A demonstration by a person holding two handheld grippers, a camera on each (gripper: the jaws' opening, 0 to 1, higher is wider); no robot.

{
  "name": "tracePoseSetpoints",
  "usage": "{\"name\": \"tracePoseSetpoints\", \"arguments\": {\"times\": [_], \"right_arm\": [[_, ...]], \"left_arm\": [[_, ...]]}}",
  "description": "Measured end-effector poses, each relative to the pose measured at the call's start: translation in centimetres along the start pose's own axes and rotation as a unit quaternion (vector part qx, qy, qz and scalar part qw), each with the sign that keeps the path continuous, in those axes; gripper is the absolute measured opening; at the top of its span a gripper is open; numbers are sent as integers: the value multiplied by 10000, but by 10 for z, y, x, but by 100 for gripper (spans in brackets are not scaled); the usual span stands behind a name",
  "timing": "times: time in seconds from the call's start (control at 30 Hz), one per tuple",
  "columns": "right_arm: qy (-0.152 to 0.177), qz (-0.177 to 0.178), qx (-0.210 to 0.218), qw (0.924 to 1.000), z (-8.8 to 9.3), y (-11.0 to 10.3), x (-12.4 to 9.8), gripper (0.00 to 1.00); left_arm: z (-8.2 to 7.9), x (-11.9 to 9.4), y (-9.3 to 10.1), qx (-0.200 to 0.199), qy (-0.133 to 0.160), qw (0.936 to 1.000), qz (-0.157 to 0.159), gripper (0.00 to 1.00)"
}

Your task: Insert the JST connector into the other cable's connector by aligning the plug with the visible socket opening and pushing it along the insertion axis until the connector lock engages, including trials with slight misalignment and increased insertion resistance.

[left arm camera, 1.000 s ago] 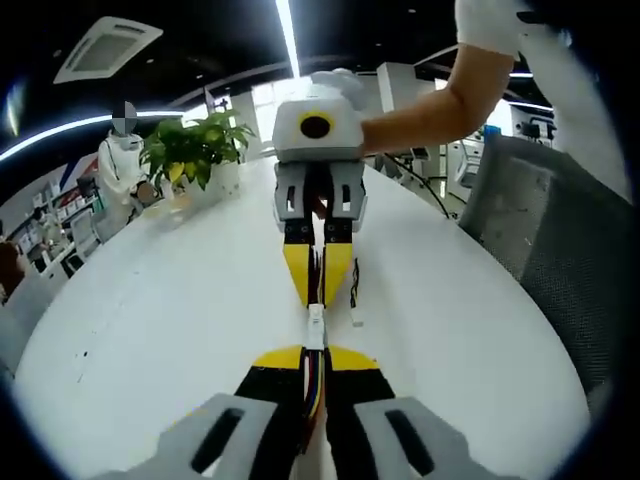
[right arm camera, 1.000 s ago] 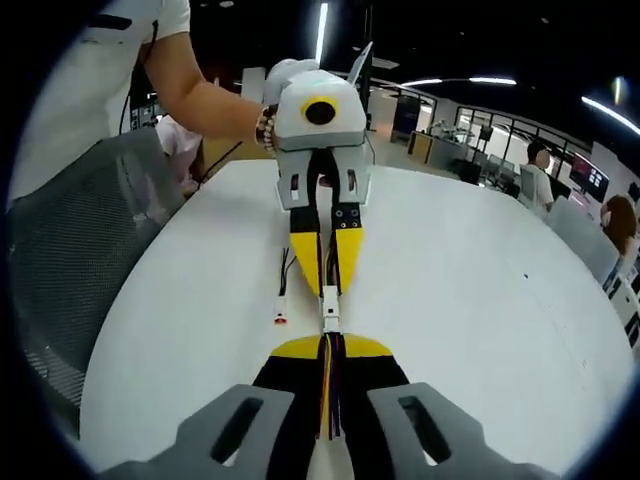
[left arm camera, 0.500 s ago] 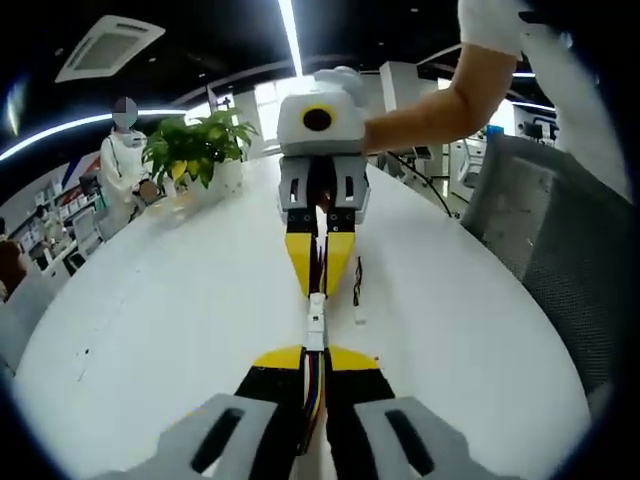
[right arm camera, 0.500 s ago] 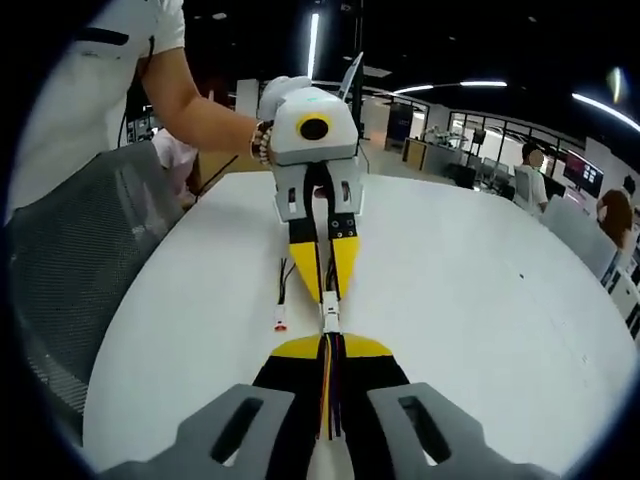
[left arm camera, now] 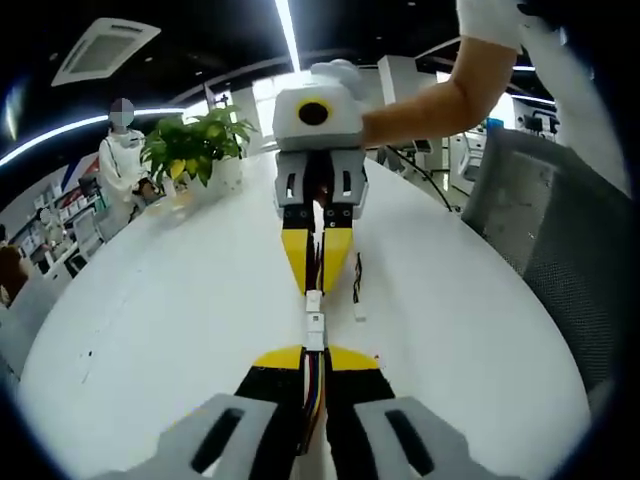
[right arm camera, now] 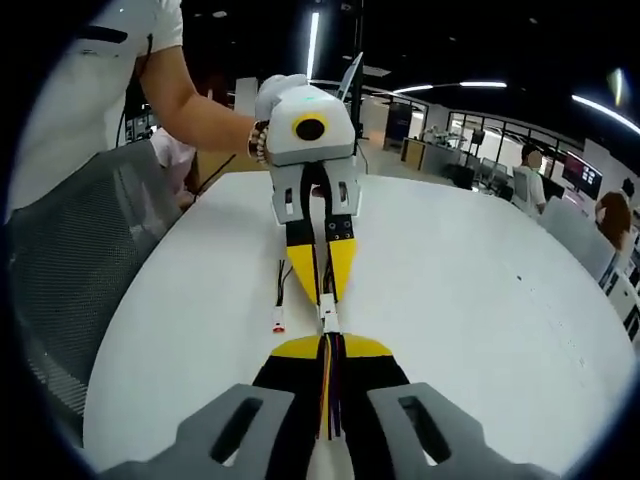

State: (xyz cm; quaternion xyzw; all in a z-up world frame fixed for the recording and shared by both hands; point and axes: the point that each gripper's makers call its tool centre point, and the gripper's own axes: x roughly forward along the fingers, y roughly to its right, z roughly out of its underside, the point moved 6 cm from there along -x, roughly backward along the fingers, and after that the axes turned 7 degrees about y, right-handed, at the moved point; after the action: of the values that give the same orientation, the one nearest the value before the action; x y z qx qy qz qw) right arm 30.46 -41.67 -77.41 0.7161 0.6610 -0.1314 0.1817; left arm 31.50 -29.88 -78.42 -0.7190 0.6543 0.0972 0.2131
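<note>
A wide white table (left arm camera: 150, 300) in an open office carries the work, with a potted plant (left arm camera: 195, 145) at its far edge and a grey mesh chair (right arm camera: 70, 270) alongside. In the left gripper view, the left gripper (left arm camera: 314, 352) has its yellow-tipped jaws pressed onto a bundle of coloured wires whose small white JST connector (left arm camera: 315, 322) juts just past the fingertips. Facing it, the right gripper (left arm camera: 315, 290) pinches the other cable's connector (left arm camera: 314, 299), also white, nose to nose with the first; the two housings touch, though whether they are fully seated I cannot tell. A loose spare cable (right arm camera: 281, 300) with a white plug lies on the table beside the jaws. Compared with a second ago, the two connectors sit closer together.
</note>
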Motion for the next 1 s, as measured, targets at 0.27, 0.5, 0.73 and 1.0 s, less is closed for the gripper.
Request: {"name": "tracePoseSetpoints", "arguments": {"times": [0.27, 0.5, 0.73, 1.0], "right_arm": [[-22, 31, -2, 10000, -1, -2, 0, 2], [10, 20, -13, 10000, -2, -1, 1, 2], [-61, -8, -63, 10000, 1, -1, 2, 2], [-76, -65, -164, 9998, -2, -2, 4, 2]], "left_arm": [[-1, -1, -3, -103, 76, 9999, -38, 0], [-1, -1, -1, -104, 2, 9999, -30, 0], [-1, -1, 0, -201, 43, 9998, -20, 0], [-6, 0, 3, -176, 111, 9998, 27, 0]]}}
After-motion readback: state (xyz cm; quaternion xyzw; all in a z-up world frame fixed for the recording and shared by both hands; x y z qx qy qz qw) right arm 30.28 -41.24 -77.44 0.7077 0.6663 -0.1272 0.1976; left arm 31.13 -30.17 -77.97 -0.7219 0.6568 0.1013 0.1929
